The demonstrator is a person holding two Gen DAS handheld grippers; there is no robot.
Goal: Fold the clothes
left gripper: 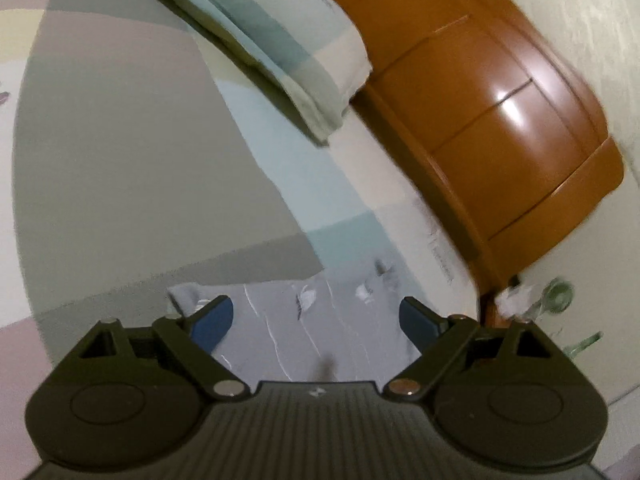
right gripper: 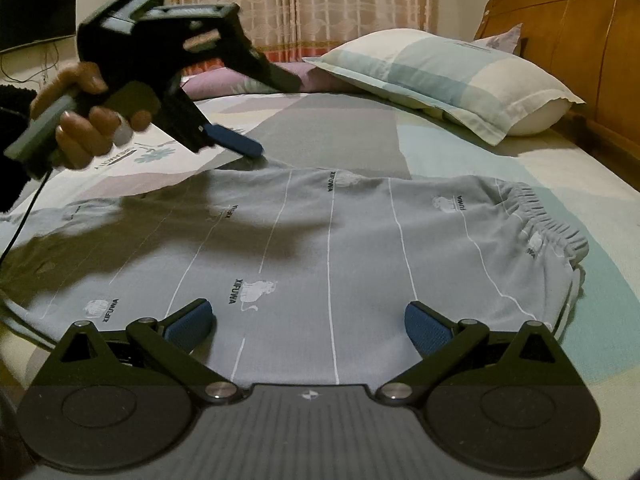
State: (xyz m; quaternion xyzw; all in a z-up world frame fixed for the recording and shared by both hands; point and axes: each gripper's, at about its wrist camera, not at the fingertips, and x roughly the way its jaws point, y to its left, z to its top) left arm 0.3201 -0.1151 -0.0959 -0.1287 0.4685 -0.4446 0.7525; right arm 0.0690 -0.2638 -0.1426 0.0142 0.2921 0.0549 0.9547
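Observation:
Grey shorts (right gripper: 320, 240) with thin white stripes and small prints lie flat on the bed, their gathered elastic waistband (right gripper: 548, 224) to the right. My right gripper (right gripper: 308, 306) hovers open over their near edge, with nothing between its blue pads. In the right wrist view a hand holds my left gripper, and its blue finger (right gripper: 236, 140) sits at the shorts' far edge. The left wrist view shows that left gripper (left gripper: 316, 304) wide open above a corner of the grey fabric (left gripper: 344, 320), gripping nothing.
A checked pillow (right gripper: 440, 76) lies beyond the shorts, against the orange wooden headboard (right gripper: 580, 40). The patchwork bed sheet (left gripper: 140, 160) stretches away to the left. Patterned curtains (right gripper: 300, 8) hang behind the bed. Blurred glass items (left gripper: 556, 296) stand past the bed's edge.

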